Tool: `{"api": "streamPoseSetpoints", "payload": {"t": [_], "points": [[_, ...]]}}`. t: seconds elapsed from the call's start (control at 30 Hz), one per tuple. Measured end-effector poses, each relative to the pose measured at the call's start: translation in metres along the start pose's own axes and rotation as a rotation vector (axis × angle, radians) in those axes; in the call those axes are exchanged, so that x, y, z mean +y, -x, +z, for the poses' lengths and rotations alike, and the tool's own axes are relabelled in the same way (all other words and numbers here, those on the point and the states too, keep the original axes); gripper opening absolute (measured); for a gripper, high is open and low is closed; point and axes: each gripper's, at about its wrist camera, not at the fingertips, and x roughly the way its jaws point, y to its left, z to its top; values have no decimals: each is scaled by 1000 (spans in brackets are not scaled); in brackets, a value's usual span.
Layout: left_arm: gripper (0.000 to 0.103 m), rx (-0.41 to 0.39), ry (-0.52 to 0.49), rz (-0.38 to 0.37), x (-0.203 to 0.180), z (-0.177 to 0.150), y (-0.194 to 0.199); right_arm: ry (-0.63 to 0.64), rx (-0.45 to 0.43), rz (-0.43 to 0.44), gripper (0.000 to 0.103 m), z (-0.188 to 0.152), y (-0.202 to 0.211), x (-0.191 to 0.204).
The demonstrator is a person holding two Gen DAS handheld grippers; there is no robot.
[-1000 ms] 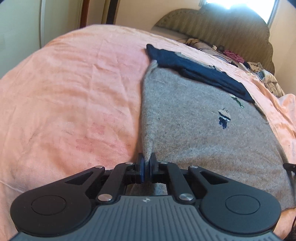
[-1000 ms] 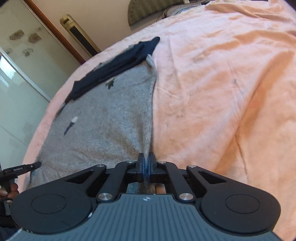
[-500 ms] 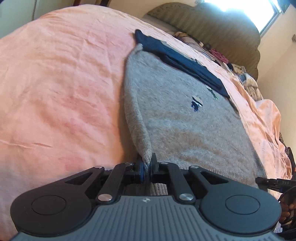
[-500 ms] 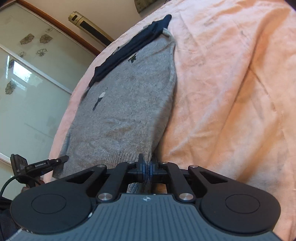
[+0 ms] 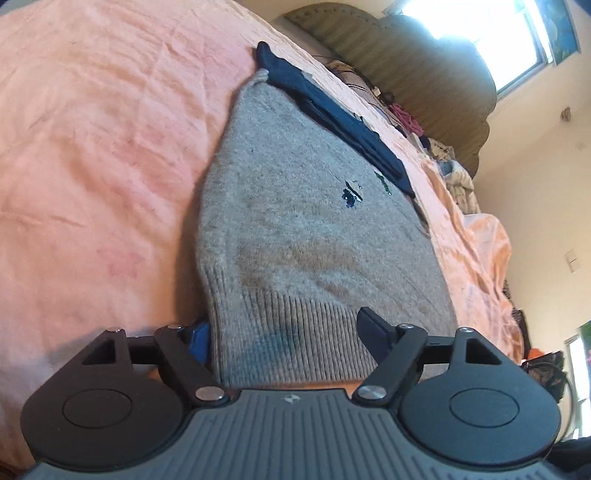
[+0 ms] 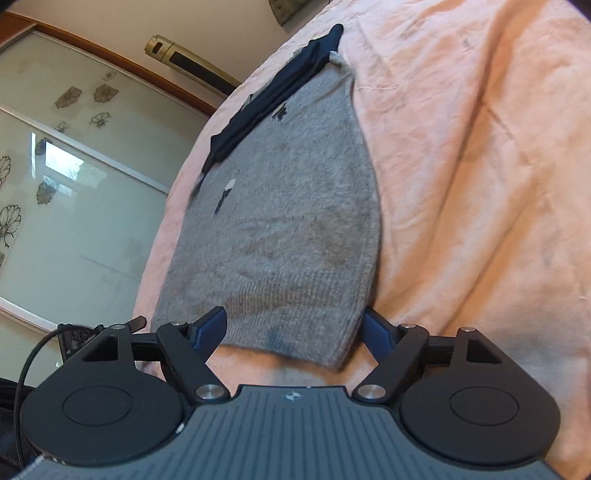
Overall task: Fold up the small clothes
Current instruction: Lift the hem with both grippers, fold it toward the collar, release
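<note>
A grey knitted sweater [image 5: 295,221] [image 6: 288,221] lies flat on the pink bedspread [image 5: 92,147] [image 6: 480,147], its ribbed hem nearest me. A dark navy garment [image 5: 332,114] [image 6: 273,88] lies across its far end. My left gripper [image 5: 286,336] sits at the hem's left corner with its jaws opening. The hem lies between its fingers [image 5: 373,328], and the pads do not press it. My right gripper [image 6: 293,326] is at the hem's right corner, jaws also opening, with the corner loose between its fingers [image 6: 210,325].
A padded olive headboard [image 5: 406,66] stands at the far end under a bright window [image 5: 480,29]. Loose clothes [image 5: 450,166] are piled by it. Glass sliding doors with flower prints [image 6: 55,184] run along the bed's left side. A black cabled device [image 6: 96,332] sits beside the hem.
Both grippers were shut on the sweater's hem corners and now stand open. The released hem has dropped flat onto the bed. Both views have tilted.
</note>
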Motion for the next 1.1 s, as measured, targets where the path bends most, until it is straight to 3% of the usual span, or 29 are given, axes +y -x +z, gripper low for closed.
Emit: {"api": "streamPoseSetpoints", "payload": {"t": [0.03, 0.07, 0.1, 0.23, 0.37, 0.57, 0.67, 0.8, 0.97, 1.1], "points": [[50, 8, -14, 20, -3, 3, -4, -16, 7, -14, 36, 3, -4, -1], [7, 46, -23, 46, -2, 5, -11, -32, 25, -41, 19, 5, -11, -4], [6, 72, -22, 56, 1, 6, -16, -28, 42, -57, 10, 5, -15, -6], [6, 50, -89, 55, -6, 9, -5, -5, 17, -32, 11, 5, -6, -1], [6, -38, -101, -20, -16, 31, 15, 21, -54, 36, 11, 23, 11, 14], [6, -209, -96, -129, -33, 112, 20, 96, -203, 136, 11, 105, 13, 43], [6, -288, -87, -161, -43, 164, -2, 96, -284, 167, 11, 167, -5, 46], [6, -312, -51, -143, -45, 236, -48, 40, -338, 192, 11, 249, -43, 40], [6, -317, -87, -37, -48, 315, -119, -21, -307, 120, 11, 332, -118, 19], [6, -283, -92, 40, -41, 356, -176, -63, -269, 50, 11, 374, -171, -9]]}}
